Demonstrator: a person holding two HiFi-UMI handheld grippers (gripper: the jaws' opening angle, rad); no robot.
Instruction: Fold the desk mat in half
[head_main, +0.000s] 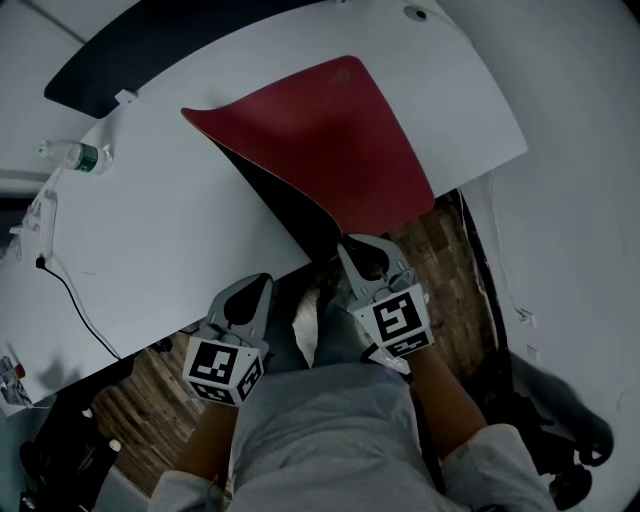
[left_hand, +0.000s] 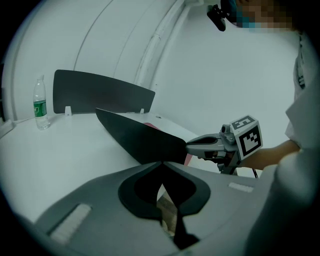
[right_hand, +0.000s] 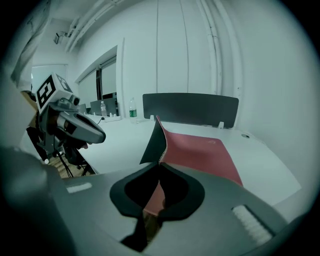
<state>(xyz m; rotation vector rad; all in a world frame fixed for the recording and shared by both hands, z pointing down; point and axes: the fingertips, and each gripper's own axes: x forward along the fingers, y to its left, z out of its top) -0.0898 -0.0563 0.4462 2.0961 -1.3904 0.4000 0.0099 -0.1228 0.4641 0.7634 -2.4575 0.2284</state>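
At the near edge of the counter (head_main: 180, 230), one corner of the desk mat (head_main: 330, 140) stands raised
My right gripper (head_main: 347, 246) has its jaws pinching that corner, dark underside showing; the mat's far part lies flat on the counter. My left gripper (head_main: 264, 283) has its jaws pressed together on nothing, just off the counter's edge.

Dim, cool, even light greys the white tabletop (head_main: 150, 240). Fisheye bending and dark vignettes ring every view (heaviest in both gripper views). The red desk mat (head_main: 330, 140) looks dull, its raised underside near black.
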